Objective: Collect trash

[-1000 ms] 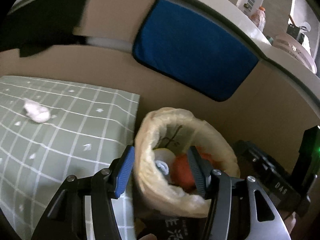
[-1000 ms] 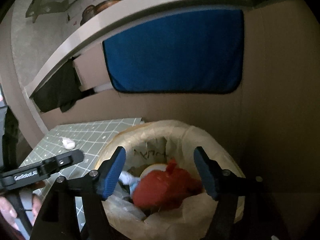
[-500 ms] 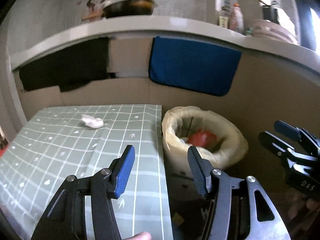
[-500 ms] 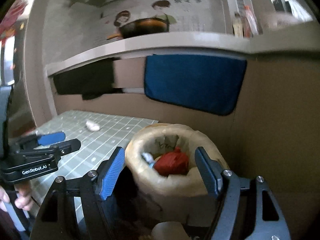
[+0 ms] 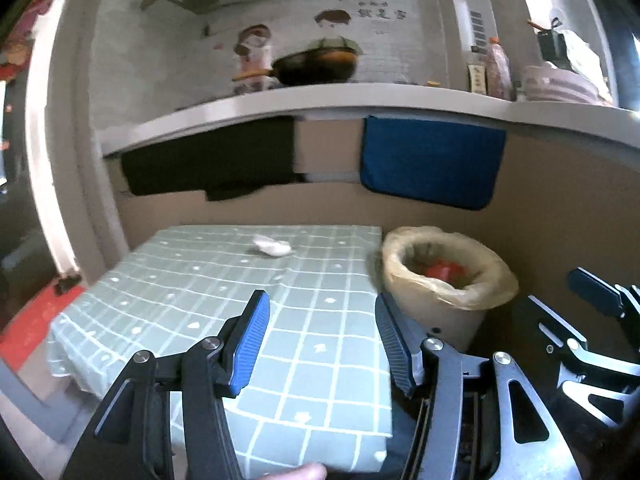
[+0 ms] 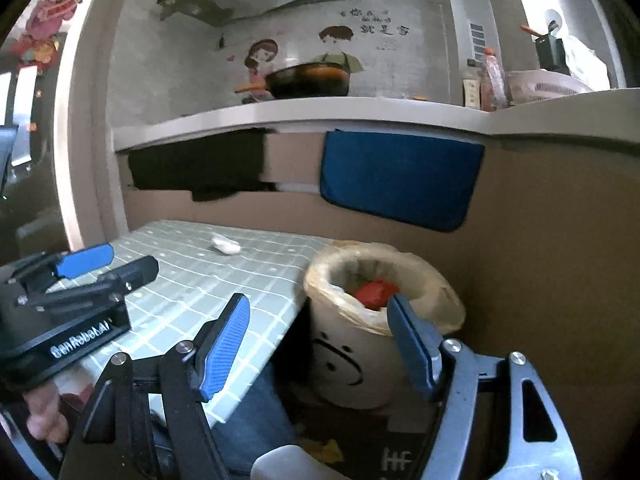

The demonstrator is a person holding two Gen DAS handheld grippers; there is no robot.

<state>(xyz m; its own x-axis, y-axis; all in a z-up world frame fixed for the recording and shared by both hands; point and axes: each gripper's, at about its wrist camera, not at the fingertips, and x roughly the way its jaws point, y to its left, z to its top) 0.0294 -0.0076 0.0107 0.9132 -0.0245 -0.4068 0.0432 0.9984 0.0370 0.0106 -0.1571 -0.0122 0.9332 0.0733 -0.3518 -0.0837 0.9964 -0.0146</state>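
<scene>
Left hand-held gripper (image 5: 322, 328) released, jaws apart, nothing between them, held over the near part of the checked surface (image 5: 192, 292). Right hand-held gripper (image 6: 318, 340) likewise released and empty, in front of the bin. Crumpled white tissue (image 5: 271, 246) lies on the far side of the surface, well apart from both. Lined trash bin (image 6: 384, 320) stands just beside the surface's right edge, red scrap (image 6: 374, 292) inside. Blue cloth (image 6: 400, 176) hangs on the wall behind.
</scene>
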